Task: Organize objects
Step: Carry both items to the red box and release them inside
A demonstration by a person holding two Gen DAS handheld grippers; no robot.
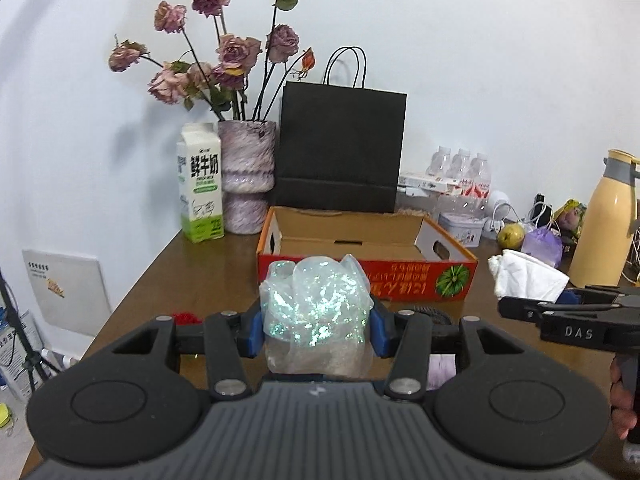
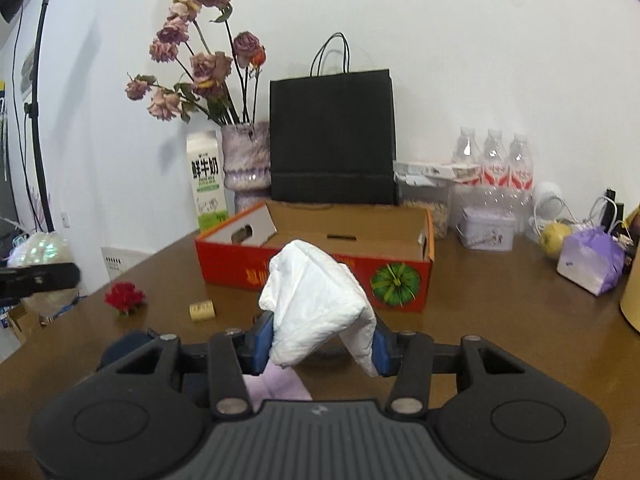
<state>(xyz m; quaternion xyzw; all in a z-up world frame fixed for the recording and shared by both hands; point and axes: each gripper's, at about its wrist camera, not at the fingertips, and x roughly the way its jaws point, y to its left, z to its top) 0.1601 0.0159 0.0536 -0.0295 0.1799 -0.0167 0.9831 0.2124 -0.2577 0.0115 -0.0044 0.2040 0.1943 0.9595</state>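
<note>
Left gripper (image 1: 318, 330) tilts slightly down, jaws clamping a glittery bag (image 1: 316, 304); right gripper (image 2: 320, 346) likewise grips a white cloth (image 2: 316, 304), above the brown table (image 2: 500, 320) facing a red box (image 2: 320, 276).

left gripper (image 1: 316, 330) has a crinkly iridescent plastic bag (image 1: 314, 312) pinched between its blue pads, right in front of the open red cardboard box (image 1: 366, 276) on the wooden table (image 1: 192, 276).

Two close wrist views facing the wall, sharing the red box (image 1: 367, 276) (image 2: 320, 276)

Milk carton (image 1: 200, 184) reads "鲜牛奶"; right hand-held gripper (image 1: 560, 300) reads "DAS".
</note>
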